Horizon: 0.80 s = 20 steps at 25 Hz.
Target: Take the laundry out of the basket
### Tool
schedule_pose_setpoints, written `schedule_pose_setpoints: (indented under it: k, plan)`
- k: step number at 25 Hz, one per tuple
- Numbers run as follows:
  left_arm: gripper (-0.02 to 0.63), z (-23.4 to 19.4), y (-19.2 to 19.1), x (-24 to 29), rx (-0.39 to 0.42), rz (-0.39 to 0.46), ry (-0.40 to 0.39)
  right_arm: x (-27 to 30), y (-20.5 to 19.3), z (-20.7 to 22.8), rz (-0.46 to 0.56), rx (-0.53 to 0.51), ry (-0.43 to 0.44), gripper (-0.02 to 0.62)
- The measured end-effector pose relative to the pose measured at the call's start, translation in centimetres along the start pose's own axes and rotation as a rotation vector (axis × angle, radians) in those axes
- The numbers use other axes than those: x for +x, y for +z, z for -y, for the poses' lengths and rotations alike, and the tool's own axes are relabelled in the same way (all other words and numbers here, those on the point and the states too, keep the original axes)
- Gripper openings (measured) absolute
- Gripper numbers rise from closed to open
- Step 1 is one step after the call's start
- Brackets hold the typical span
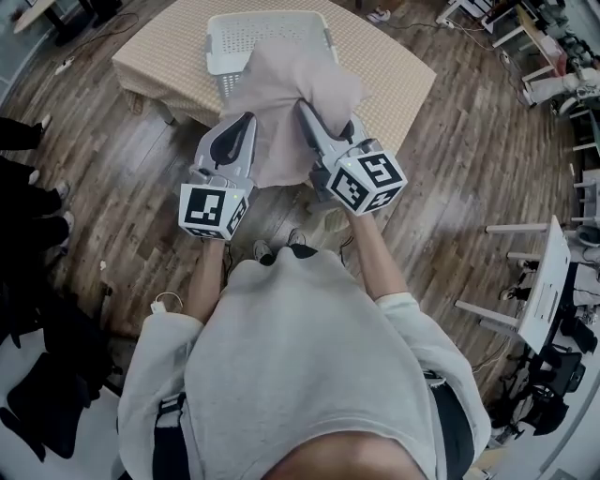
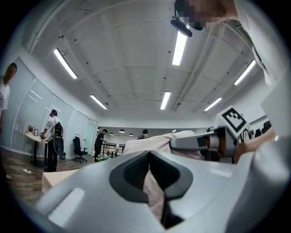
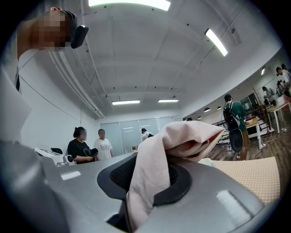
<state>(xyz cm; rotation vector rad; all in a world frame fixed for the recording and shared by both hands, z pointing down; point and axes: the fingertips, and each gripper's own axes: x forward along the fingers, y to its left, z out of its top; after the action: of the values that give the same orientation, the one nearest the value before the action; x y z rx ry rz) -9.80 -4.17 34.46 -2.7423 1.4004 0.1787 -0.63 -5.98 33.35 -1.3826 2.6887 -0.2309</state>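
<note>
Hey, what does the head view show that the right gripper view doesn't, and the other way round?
Only the head view: the white basket on the table, partly covered by the pink cloth, and the left gripper shut on the cloth's other side.
Only the right gripper view: the ceiling lights, two people standing near the far wall, and a close look at the fabric pinched between the jaws.
Both: the pink cloth, the right gripper shut on it, and the beige-covered table.

A square table (image 1: 394, 66) under beige patterned cloth stands on a dark wood-plank floor (image 1: 469, 169). A white desk (image 1: 548, 281) sits well apart at right. Long ceiling strip lights (image 2: 180, 48) glow overhead.
</note>
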Motion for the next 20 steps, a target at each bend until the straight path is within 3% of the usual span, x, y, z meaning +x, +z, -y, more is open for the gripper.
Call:
schedule_pose_setpoints:
  k: [13, 20]
  plan:
    - [0.009, 7.2, 0.1, -4.3, 0.026, -0.030, 0.049, -7.9, -1.8, -2.2, 0.004, 0.028, 0.055, 0.087]
    - [0.009, 12.2, -0.7, -7.1, -0.007, -0.061, 0.096, -13.7, -2.9, -2.9, -0.010, 0.037, 0.081, 0.086]
